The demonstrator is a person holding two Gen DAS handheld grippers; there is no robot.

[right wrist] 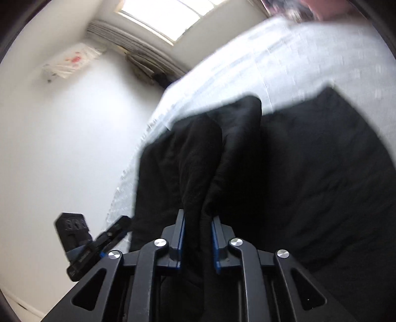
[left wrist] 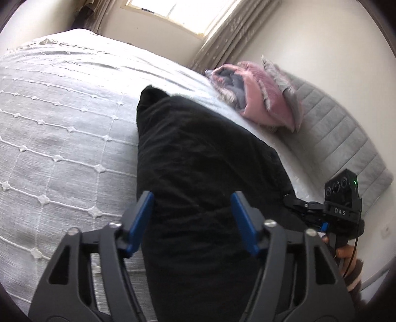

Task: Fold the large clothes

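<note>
A large black garment point(left wrist: 198, 158) lies on the bed's white-grey cover point(left wrist: 61, 123). My left gripper point(left wrist: 191, 198) is open, with its blue pads on either side of the garment's near part, not closed on it. My right gripper point(right wrist: 198, 220) is shut on a bunched fold of the black garment point(right wrist: 309, 173) and holds it up off the bed. The right gripper also shows in the left wrist view point(left wrist: 309, 205) at the garment's right edge. The left gripper shows in the right wrist view point(right wrist: 118, 223) at the lower left.
A pink and grey pile of cloth point(left wrist: 255, 94) sits at the far right of the bed, against the grey padded headboard point(left wrist: 341, 138). A window point(left wrist: 173, 12) and curtains point(left wrist: 222, 42) stand beyond the bed. A white wall point(right wrist: 61, 136) is on the left.
</note>
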